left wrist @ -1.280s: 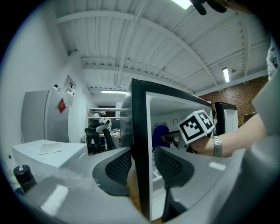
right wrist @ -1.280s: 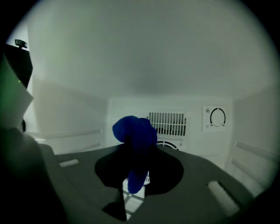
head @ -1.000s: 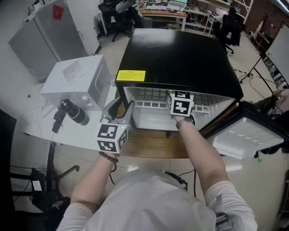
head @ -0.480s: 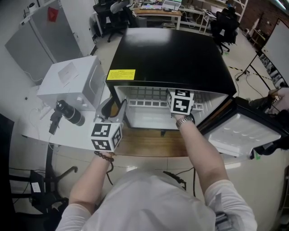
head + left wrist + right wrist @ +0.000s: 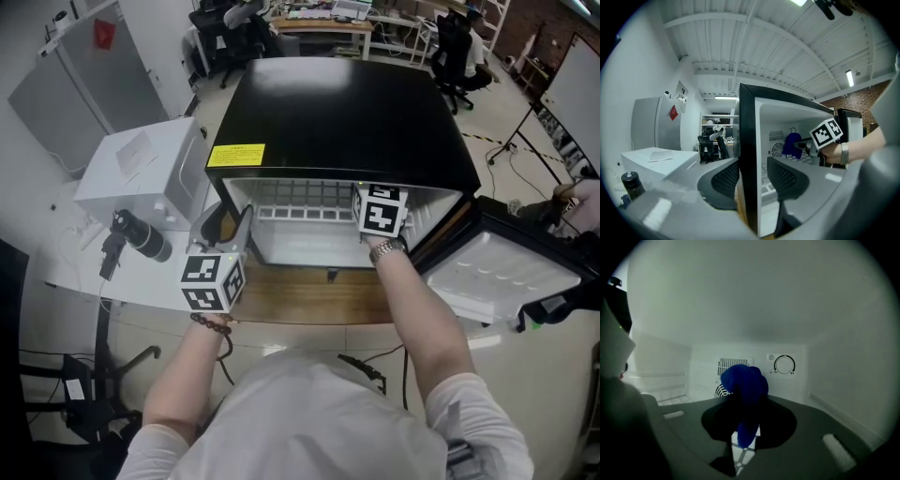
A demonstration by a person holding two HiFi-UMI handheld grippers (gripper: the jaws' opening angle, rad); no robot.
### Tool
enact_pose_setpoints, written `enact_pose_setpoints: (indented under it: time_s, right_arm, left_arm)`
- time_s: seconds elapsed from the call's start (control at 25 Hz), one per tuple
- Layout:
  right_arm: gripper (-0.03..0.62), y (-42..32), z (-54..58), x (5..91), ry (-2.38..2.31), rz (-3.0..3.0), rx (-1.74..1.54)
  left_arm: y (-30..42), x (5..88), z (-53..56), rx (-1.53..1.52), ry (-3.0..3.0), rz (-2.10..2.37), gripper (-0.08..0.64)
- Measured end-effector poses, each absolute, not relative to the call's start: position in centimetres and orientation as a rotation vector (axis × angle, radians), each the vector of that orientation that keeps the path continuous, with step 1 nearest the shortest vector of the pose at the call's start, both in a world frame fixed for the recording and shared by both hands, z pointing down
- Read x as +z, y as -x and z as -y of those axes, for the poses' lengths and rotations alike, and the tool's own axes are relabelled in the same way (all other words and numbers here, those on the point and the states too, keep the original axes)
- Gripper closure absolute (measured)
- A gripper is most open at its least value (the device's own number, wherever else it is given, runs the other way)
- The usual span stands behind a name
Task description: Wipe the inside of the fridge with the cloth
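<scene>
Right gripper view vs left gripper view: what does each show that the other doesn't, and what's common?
Only the right gripper view: the round thermostat dial on the white back wall, and the right gripper shut on the bunched blue cloth.
Only the left gripper view: the black fridge's side-wall edge standing between the jaws of the left gripper, which have just been opening; also the right gripper's marker cube, a metal wristwatch and a white box outside.
Both: the blue cloth, the slotted vent grille and the white fridge interior.
</scene>
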State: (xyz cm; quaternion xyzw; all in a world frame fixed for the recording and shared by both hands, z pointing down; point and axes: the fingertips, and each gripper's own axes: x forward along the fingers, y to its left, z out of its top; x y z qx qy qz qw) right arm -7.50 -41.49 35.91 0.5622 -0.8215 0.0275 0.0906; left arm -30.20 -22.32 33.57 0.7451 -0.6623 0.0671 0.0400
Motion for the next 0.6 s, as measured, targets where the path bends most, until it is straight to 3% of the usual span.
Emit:
enact_pose_setpoints:
  time_s: [0.6]
  right_arm:
    - [0.523, 3.9, 41.7, 36.4, -1.759, 2.363, 0.117]
  left_arm:
    - [30.1, 33.7, 22.4, 0.211, -2.248, 2.061, 0.37]
